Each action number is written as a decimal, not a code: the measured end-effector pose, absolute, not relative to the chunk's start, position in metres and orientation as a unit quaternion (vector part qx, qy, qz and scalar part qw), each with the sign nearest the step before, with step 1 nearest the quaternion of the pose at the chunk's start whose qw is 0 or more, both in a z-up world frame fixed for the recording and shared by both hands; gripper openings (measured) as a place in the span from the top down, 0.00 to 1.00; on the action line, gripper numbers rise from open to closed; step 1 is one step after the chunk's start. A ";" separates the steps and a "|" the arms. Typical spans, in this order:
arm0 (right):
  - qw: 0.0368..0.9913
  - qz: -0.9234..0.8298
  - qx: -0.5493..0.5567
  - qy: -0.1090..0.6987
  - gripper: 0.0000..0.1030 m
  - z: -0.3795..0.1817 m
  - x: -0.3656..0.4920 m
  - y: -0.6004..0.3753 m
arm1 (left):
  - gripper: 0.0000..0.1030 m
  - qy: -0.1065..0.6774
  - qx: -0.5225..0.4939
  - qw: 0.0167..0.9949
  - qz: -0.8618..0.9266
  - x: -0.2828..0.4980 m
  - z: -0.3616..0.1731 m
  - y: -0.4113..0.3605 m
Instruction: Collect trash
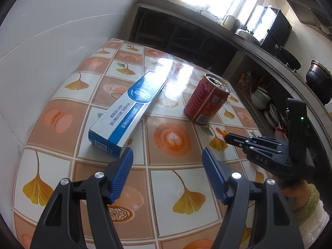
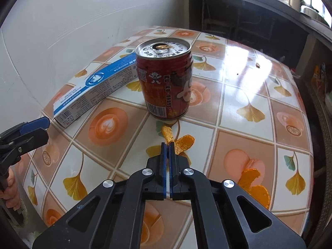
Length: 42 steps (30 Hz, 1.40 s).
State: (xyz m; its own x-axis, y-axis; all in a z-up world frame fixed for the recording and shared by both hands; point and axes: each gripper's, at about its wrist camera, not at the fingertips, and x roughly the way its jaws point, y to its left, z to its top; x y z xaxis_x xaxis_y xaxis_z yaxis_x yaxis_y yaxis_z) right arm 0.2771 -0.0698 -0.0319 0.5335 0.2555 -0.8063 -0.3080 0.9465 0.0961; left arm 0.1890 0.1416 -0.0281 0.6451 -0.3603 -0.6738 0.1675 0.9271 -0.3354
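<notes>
Collection is barely starting: the red can [image 2: 166, 78], the blue-and-white carton [image 2: 93, 89] and the orange peel pieces [image 2: 182, 142] are all still lying on the tabletop [image 2: 249, 114]. The right hand-held gripper [image 2: 167, 144] is sitting fully closed, apparently pinching a peel edge. The left hand-held gripper [image 1: 167, 155] is hovering wide, empty, beside the carton's near end.

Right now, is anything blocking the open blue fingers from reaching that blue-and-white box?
Nothing visible. Only tabletop lies between the left gripper and the box's near end; the red can stands off to the right, outside that path.
</notes>
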 end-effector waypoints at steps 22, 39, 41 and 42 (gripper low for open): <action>0.883 0.095 -0.008 0.459 0.91 -0.024 0.244 -0.150 | 0.35 0.412 -0.095 0.892 -0.161 0.195 -0.029 0.108; 0.857 0.105 0.175 0.474 0.61 -0.039 0.244 -0.204 | 0.35 0.424 -0.082 0.885 -0.173 0.196 -0.034 0.085; 0.855 0.103 0.173 0.478 0.61 -0.044 0.248 -0.201 | 0.35 0.425 -0.079 0.885 -0.172 0.195 -0.033 0.084; 0.853 0.100 0.171 0.482 0.62 -0.046 0.251 -0.198 | 0.35 0.425 -0.078 0.885 -0.172 0.195 -0.033 0.084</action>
